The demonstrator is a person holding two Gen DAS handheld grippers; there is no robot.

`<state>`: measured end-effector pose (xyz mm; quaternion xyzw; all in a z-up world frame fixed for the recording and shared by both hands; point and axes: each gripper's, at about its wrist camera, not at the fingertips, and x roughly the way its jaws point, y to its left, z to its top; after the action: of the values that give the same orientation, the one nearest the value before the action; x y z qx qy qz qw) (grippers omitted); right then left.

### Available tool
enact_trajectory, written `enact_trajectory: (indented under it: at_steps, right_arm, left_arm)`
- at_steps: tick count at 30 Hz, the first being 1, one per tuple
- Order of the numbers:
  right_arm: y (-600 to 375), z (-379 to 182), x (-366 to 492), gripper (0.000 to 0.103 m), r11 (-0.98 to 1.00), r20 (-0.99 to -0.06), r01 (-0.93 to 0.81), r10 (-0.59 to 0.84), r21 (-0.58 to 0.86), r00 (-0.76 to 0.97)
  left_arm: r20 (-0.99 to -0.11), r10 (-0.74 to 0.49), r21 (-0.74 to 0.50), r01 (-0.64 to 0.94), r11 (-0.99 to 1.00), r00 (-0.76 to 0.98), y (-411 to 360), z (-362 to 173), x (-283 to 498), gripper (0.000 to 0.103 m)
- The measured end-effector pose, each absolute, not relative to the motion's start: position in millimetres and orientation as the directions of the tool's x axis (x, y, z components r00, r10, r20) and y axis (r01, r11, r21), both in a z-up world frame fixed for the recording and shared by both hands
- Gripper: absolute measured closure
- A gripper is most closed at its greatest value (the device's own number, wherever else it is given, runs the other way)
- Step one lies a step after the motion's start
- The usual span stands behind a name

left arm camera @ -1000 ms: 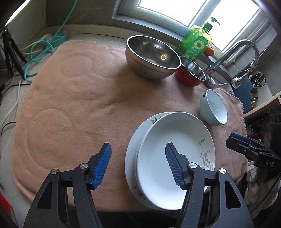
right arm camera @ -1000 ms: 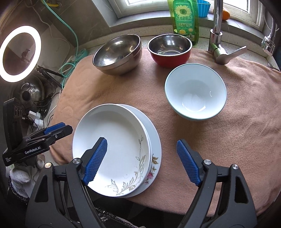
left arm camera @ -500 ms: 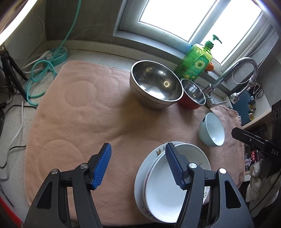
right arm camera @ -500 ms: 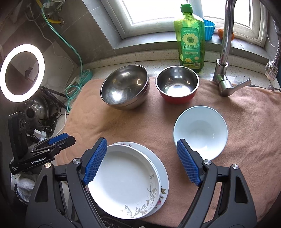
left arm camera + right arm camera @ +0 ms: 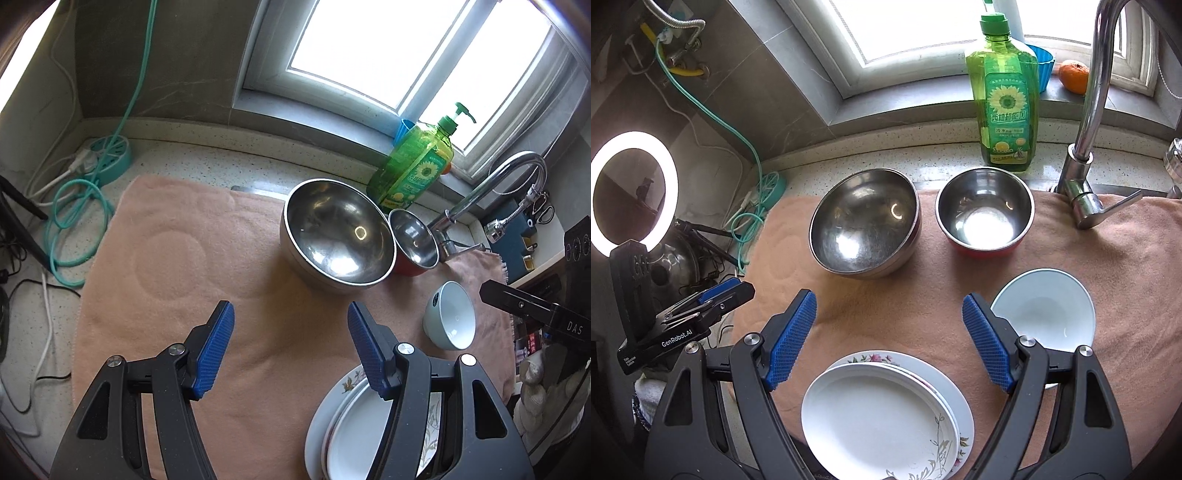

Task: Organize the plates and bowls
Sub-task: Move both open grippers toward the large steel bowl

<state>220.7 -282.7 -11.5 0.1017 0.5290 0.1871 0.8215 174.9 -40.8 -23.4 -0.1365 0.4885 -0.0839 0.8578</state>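
A: Risks? Plates (image 5: 886, 417) are stacked, top one sits off-centre on the flowered one, right at the near edge of the towel (image 5: 1126, 266). My guess: a careless nudge slides the stack off the front.

B: Bowls?

A: Three loose ones. Big steel bowl (image 5: 864, 229) ahead of the right gripper (image 5: 888, 317), red-sided steel bowl (image 5: 986, 216) ahead and to its right, pale blue bowl (image 5: 1043, 314) just past its right finger. Nesting steel in steel could clank or tip; the blue one looks breakable if dropped.

B: Tool state?

A: Right gripper's jaws wide apart, nothing between them, touching nothing. Left gripper (image 5: 288, 343) apart too, narrower gap, empty, only towel under it. Plates sit below its right finger.

B: Faucet?

A: Faucet (image 5: 1086, 155) is far right, beyond the red bowl; could snag a lifted bowl.
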Motion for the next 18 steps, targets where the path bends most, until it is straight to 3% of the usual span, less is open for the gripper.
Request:
enact_trajectory:
  at_steps: [18]
  right_arm:
    - [-266, -48, 278, 0.019, 0.887, -0.827, -0.053, 0.447, 0.458, 0.341]
  left_arm:
    - [-0.823, -0.369, -0.4, 0.02, 0.916, 0.432, -20, -49, 256, 0.04]
